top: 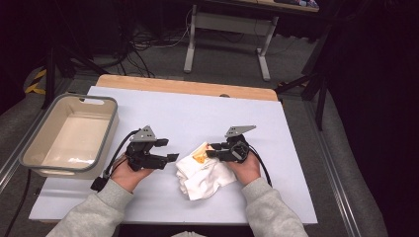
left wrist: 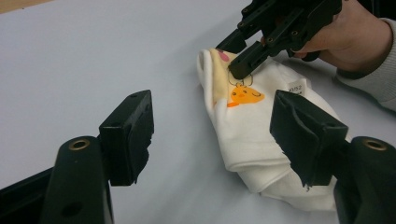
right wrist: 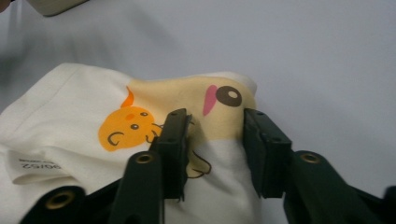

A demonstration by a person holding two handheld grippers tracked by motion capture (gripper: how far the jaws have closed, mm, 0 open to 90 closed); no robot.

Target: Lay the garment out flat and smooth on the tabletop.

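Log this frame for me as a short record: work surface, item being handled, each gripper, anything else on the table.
surface: white table
item: folded white garment with an orange chick print, lying on the table
right gripper: down on the garment at the print, fingers either side of a fold, a gap showing
left gripper: open, short of the garment
other: grey bin at the table's left

Overhead camera — two close jaw-level views
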